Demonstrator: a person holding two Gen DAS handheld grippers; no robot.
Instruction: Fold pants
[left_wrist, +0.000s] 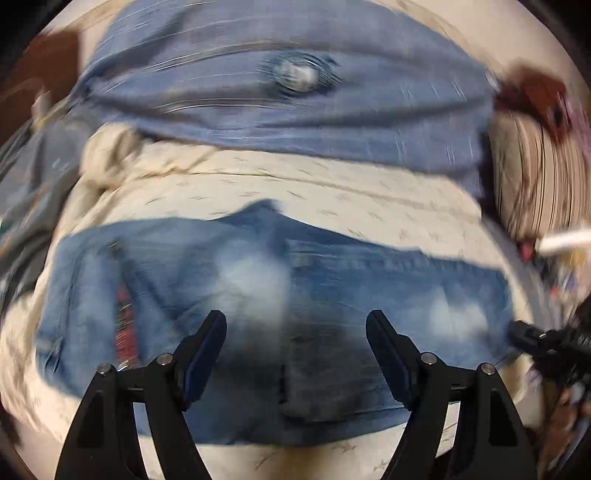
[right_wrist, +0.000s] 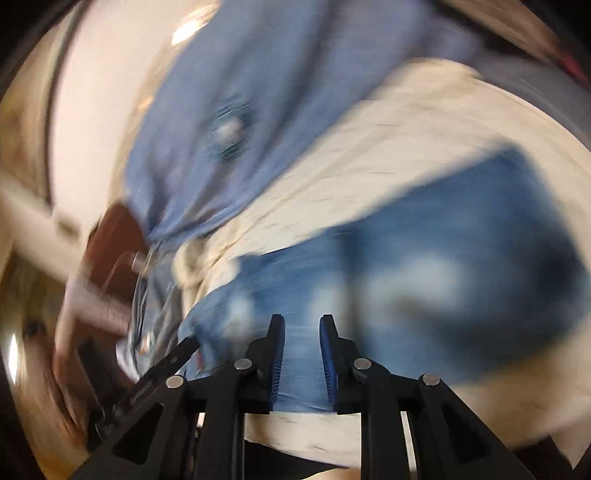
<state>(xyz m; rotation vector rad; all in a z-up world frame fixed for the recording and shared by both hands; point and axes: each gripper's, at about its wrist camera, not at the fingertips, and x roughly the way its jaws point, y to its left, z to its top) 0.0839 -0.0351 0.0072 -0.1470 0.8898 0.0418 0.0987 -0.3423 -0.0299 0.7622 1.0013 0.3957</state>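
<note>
On cream quilted bedding, folded faded denim pants; left tool wide, empty; right tool narrow, empty.

Both wrist views look steeply down, close over the bed. They share the jeans and the paler jeans beyond.

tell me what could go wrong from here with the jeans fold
1. The right gripper has only a narrow gap, with nothing clearly pinched; it may grab just the top layer of the folded jeans.
2. The lighter blue pants lie close behind and could get dragged.
3. Both views are blurred, so aim may be off.
</note>
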